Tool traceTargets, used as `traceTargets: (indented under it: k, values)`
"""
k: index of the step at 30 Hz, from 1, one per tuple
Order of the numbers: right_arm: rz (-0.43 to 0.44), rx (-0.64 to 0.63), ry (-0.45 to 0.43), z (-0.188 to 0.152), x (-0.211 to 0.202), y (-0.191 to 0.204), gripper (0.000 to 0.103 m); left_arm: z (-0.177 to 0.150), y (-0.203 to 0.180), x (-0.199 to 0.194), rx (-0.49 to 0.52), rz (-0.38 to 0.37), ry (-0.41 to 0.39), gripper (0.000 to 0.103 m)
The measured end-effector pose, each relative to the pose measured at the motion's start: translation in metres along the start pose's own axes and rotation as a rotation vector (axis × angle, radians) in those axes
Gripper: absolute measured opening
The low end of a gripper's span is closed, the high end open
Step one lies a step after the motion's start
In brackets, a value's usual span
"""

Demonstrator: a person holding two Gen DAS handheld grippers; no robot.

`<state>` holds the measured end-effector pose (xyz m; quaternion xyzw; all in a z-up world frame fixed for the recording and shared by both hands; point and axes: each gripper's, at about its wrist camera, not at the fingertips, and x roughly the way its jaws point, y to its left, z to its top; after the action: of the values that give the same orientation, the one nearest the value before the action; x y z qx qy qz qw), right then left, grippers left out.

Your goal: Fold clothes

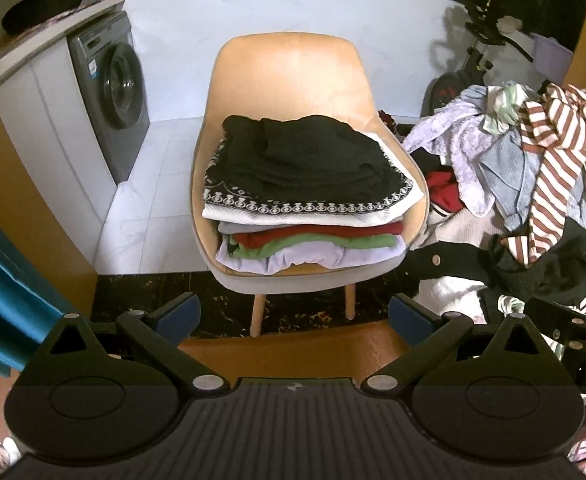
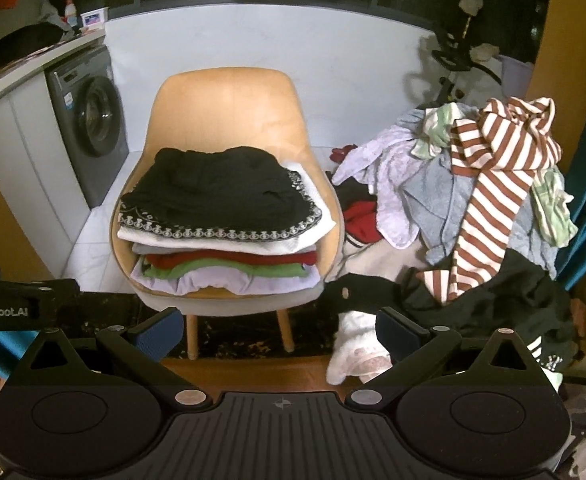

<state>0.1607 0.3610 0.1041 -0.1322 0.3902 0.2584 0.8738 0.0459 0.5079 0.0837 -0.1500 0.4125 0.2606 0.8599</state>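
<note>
folded stack (image 1: 309, 188) lying flat, chair (image 1: 289, 76)

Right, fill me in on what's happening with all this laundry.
A person is folding clothes with a handheld claw in each hand. At this moment both the left claw and the right claw are open and hold nothing. A folded stack sits on the tan chair, a black garment on top. To the right, an unfolded pile waits, with a brown-and-white striped top draped over it.
</note>
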Motion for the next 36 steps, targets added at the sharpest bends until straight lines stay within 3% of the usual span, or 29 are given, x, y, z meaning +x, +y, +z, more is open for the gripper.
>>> traceTargets:
  k: [11,36]
  values:
    - [-0.002,-0.008,-0.003,-0.003,0.0,-0.019,0.102,-0.001,-0.02,-0.005,-0.007,0.03,-0.013,0.102]
    - [-0.02,0.024,-0.003,-0.007,-0.001,-0.027,0.102,0.002,-0.031,-0.001,0.029,0.018,0.009,0.102]
